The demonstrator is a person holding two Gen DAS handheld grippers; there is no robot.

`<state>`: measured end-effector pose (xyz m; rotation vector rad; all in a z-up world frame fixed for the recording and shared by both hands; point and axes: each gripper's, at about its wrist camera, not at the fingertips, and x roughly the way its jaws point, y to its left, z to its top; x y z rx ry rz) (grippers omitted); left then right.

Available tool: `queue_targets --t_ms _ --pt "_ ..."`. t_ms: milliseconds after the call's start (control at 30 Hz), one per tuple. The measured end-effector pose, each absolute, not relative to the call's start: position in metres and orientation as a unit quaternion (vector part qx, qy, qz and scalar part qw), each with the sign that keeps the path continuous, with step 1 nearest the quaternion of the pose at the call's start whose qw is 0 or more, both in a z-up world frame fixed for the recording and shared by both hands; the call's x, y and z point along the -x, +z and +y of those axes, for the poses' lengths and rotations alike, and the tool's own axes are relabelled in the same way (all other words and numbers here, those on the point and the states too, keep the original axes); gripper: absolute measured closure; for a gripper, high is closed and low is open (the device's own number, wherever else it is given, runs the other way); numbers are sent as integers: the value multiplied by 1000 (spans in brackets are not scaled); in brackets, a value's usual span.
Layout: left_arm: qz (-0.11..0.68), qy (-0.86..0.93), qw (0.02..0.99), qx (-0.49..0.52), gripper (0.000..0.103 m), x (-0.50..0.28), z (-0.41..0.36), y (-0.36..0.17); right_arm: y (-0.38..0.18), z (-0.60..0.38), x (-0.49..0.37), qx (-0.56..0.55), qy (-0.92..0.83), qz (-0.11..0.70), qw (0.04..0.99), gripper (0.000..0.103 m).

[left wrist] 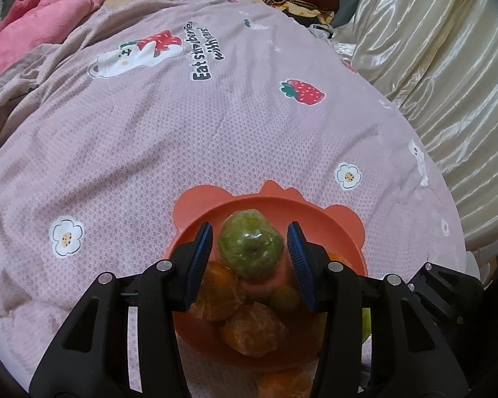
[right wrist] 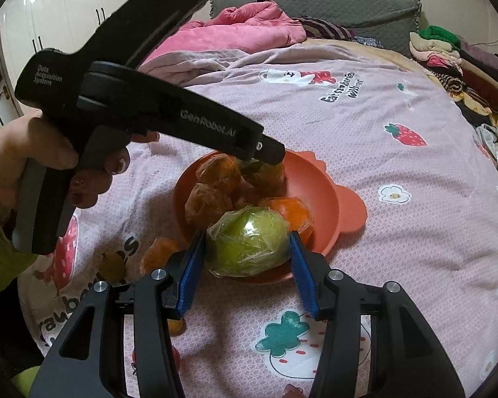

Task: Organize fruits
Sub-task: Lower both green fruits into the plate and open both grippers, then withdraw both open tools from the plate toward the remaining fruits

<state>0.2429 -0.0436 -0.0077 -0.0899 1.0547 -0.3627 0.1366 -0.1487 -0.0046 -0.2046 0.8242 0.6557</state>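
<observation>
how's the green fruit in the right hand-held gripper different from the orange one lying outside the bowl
The wrapped green fruit is larger and sits between the right hand-held gripper pads at the bowl rim. The orange fruit is smaller and lies loose on the bedspread, left of the bowl, with nothing gripping it. Both are wrapped in clear plastic.

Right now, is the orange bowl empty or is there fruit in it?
Not empty: the bowl holds several wrapped orange fruits and a small green fruit.
</observation>
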Motion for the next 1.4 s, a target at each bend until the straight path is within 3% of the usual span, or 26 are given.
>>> queue_targets --t_ms 633,1233,1400 --pt "497 -166 851 40 64 -239 -42 -6 -1 -153 -131 87 312 390 862 51" --pt "479 -158 862 35 64 -228 -36 6 2 -161 -126 74 298 389 868 35" --pt "474 -151 867 34 59 -224 -32 9 3 -161 -124 73 297 390 869 32"
